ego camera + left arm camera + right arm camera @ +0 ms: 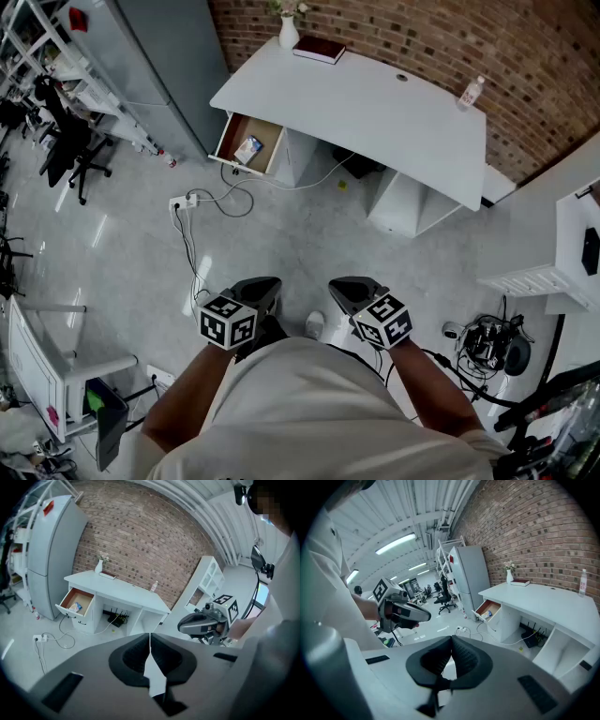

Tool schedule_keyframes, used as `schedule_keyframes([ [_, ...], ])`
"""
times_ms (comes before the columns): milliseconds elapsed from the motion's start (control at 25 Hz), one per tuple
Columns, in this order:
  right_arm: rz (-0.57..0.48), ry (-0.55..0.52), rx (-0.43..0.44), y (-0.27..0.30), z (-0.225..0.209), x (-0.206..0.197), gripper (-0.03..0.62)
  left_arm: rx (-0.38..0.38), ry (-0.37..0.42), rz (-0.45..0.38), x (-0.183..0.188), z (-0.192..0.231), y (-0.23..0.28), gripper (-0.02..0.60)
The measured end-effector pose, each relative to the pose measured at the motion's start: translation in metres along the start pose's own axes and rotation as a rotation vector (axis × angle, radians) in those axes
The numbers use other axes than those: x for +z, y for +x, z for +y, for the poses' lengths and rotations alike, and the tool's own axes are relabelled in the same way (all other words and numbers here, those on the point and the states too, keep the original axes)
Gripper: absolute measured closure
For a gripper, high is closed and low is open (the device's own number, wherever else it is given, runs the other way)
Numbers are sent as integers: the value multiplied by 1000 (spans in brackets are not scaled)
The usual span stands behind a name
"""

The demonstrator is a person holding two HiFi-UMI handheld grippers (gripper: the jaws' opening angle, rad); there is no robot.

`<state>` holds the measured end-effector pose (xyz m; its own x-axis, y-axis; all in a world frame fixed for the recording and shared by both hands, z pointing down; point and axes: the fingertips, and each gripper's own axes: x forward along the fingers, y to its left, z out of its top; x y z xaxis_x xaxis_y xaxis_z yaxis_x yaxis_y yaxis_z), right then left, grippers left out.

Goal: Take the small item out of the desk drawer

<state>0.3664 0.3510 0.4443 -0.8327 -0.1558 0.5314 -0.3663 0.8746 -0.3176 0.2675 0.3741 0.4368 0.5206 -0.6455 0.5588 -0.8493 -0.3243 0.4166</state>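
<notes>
A brick wall (450,37) closes the far side of the room, and pale grey floor (309,244) runs from it to the person's feet. A tall grey cabinet (169,66) stands at the far left. Just right of it is the white desk (375,103), its long top slanting from far left to nearer right. At the desk's left end one drawer (246,167) is pulled out toward the near left, showing a brown bottom. An open bay under the middle of the desk holds a dark device (361,167) with cables, and one white cable trails across the floor toward a power strip (181,202) near the drawer. Both tools are held low against the person's body, well apart from the desk. The left gripper (265,284) has its jaws pressed together with nothing between them. The right gripper (349,286) is the same, jaws together and empty. On the desktop a dark red book (319,49) lies flat at the far left corner, with a white vase (289,33) upright just beside it on its left. A clear bottle (471,92) stands at the far right edge. The small item (247,149), a flat blue-and-white packet, is the only thing visible in the drawer. It lies on the brown bottom, closer to the front panel than to the desk. Its long axis appears to run from the drawer's front toward its back, slightly skewed. It is too small to tell which end faces which way.
</notes>
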Motion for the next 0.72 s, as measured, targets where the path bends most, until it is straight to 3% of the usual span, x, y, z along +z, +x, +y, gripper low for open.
schedule_keyframes([
  [200, -12, 23, -18, -7, -27, -1, 563, 16, 63, 29, 10, -3, 21, 554],
  [600, -4, 5, -5, 30, -50, 18, 560, 95, 91, 8, 27, 32, 22, 551],
  [680, 2, 6, -2, 49, -50, 30, 551, 96, 75, 0, 33, 51, 20, 507],
  [720, 7, 10, -2, 60, -51, 36, 502, 91, 68, 1, 36, 61, 20, 468],
])
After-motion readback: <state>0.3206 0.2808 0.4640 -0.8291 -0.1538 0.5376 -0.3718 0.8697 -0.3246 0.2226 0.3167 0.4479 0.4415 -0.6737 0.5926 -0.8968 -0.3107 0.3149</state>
